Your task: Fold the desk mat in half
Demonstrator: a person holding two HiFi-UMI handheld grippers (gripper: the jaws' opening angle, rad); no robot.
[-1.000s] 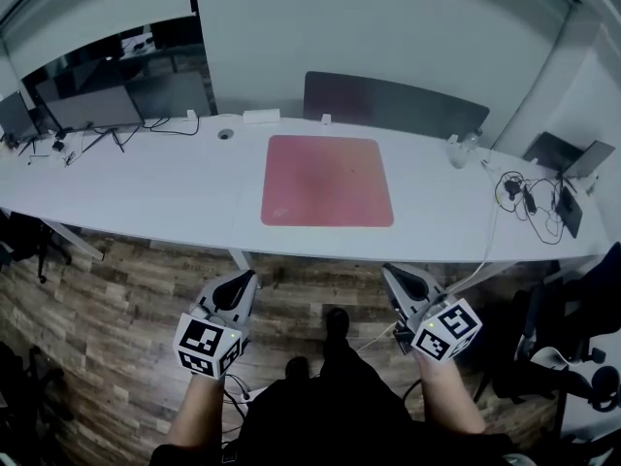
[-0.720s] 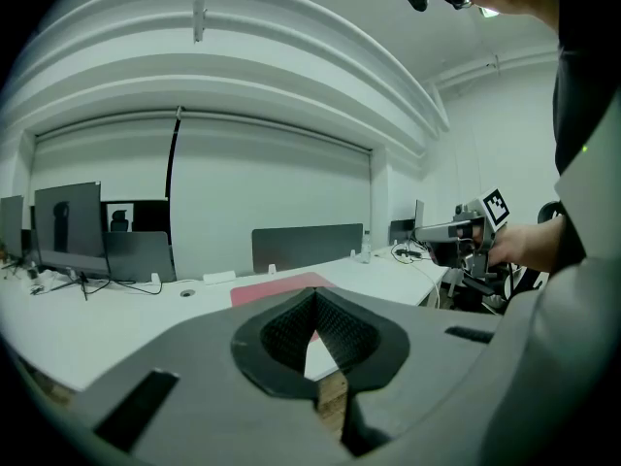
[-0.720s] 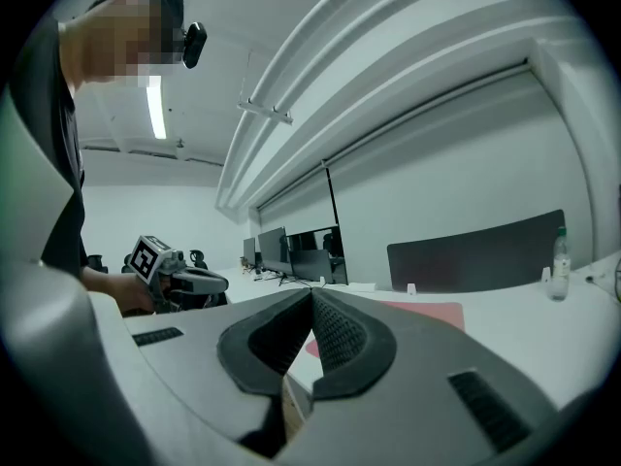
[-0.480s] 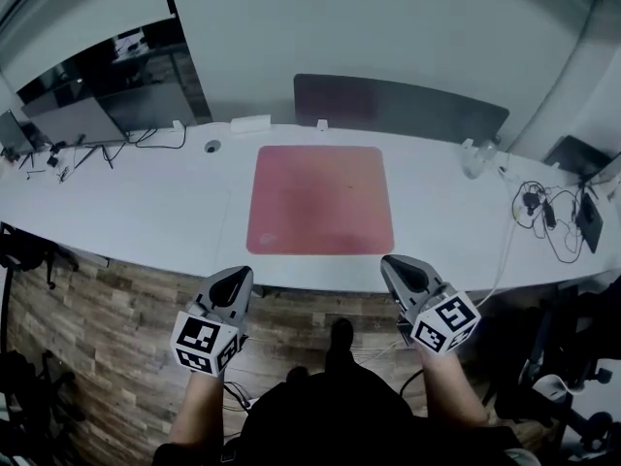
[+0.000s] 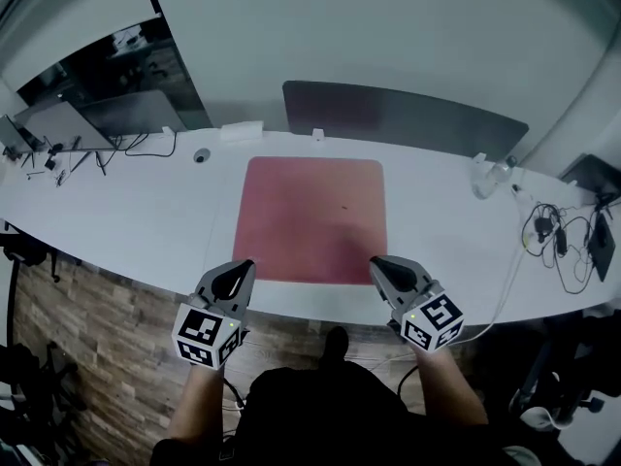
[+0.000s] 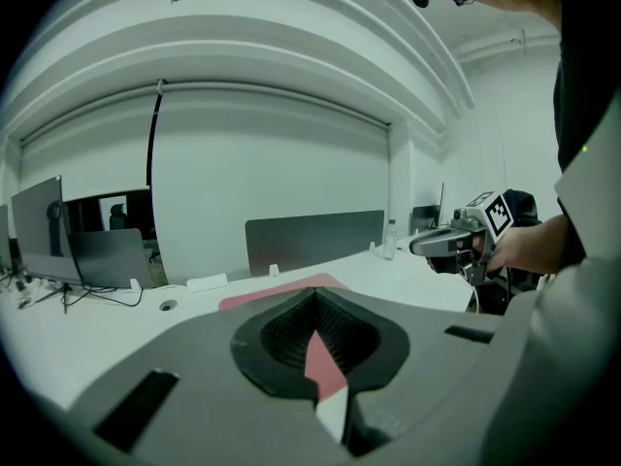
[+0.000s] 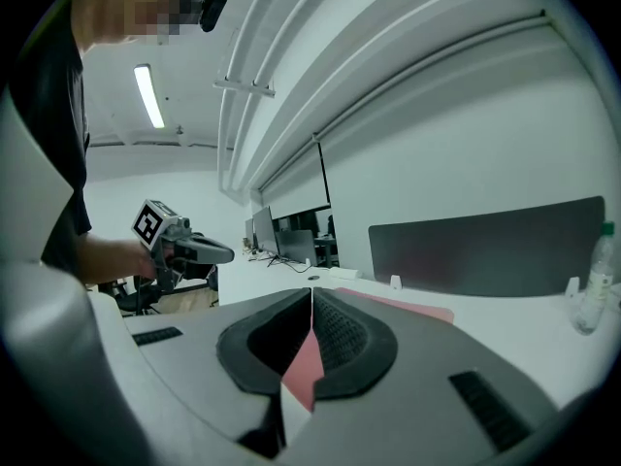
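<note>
Jaws of left gripper (image 5: 244, 265) and right gripper (image 5: 375, 261): pressed together, empty; red desk mat (image 5: 312, 216): flat on white desk (image 5: 146, 223), near edge just beyond both tips; likely best handling: open both, pinch near corners evenly.

Head view looks steeply down on the desk mat (image 5: 312, 219); gripper views face it low.

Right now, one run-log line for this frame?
phase: pre-grasp | desk mat: flat, unfolded on desk | left hand-held gripper: shut, empty | right hand-held gripper: shut, empty
</note>
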